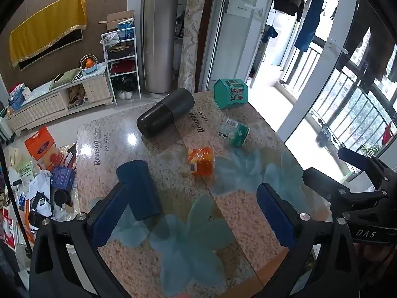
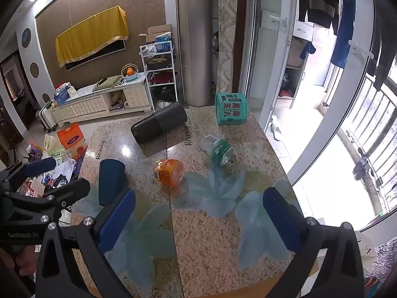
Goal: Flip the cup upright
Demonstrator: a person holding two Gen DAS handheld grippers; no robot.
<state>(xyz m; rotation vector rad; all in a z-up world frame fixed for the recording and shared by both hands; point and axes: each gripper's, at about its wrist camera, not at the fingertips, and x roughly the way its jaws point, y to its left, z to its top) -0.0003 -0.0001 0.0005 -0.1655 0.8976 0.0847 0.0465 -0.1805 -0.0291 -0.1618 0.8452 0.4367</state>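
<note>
A dark blue cup (image 1: 139,190) lies on its side on the speckled table (image 1: 223,213), at the near left; it also shows in the right wrist view (image 2: 111,182). My left gripper (image 1: 191,214) is open and empty, its left finger (image 1: 106,218) close beside the cup. My right gripper (image 2: 198,219) is open and empty, hovering over the table's near middle. Each gripper shows at the edge of the other's view: the right one (image 1: 357,178) and the left one (image 2: 44,176).
A large black tumbler (image 1: 165,112) lies on its side at the back. An orange packet (image 1: 201,161), a green packet (image 1: 234,131) and a teal box (image 1: 231,93) lie on the table. The floor at left is cluttered with boxes (image 1: 42,149).
</note>
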